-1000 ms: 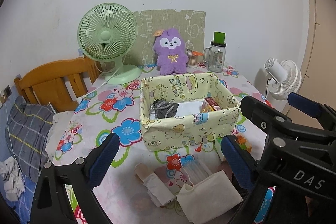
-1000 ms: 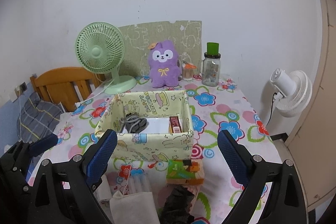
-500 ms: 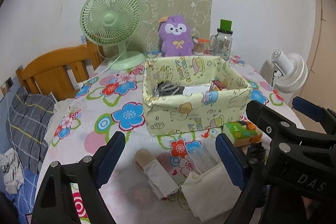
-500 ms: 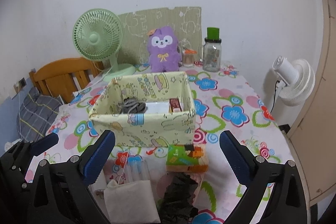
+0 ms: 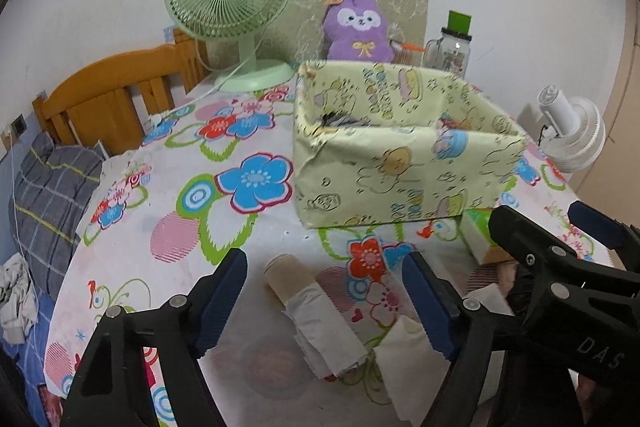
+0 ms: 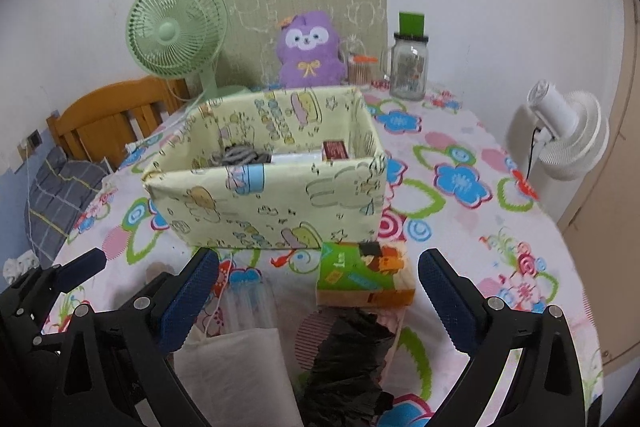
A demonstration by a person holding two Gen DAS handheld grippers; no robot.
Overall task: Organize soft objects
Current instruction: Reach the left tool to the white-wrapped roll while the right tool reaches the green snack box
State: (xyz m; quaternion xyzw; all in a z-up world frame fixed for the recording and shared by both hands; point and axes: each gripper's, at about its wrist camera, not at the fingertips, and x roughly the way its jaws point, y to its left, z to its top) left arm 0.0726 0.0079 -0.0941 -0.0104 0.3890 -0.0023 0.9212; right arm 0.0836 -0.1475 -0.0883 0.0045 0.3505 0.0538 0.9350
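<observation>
Nearest, you are holding 2 grippers low over the flowered tablecloth [image 5: 168, 227]. Your left gripper [image 5: 324, 301] is standing released, its jaws having just been closing, with the nearly spent paper roll [image 5: 316, 311] lying between the blue pads, which are not pressing on it. Just to the right of that roll, a white folded tissue [image 5: 412, 367] is lying flat. Your right gripper [image 6: 318, 301] is also standing released, its pads wide apart; below and between them a crumpled black bag [image 6: 348, 359] is lying on the cloth, and just beyond it a green and orange tissue pack [image 6: 366, 277] is resting against the front of the box. Beside the bag, to the left, clear plastic tubes [image 6: 248, 301] are lying. Farther back, the pale yellow patterned box [image 6: 272, 203] is standing open, holding a grey corded bundle [image 6: 240, 155] and a small red carton [image 6: 335, 150]. Farthest, against the wall, 1 green fan [image 6: 176, 31], 1 purple plush toy [image 6: 308, 51] and 1 glass jar [image 6: 408, 67] are standing. A white fan [image 6: 568, 139] is standing beyond the table's right edge.
</observation>
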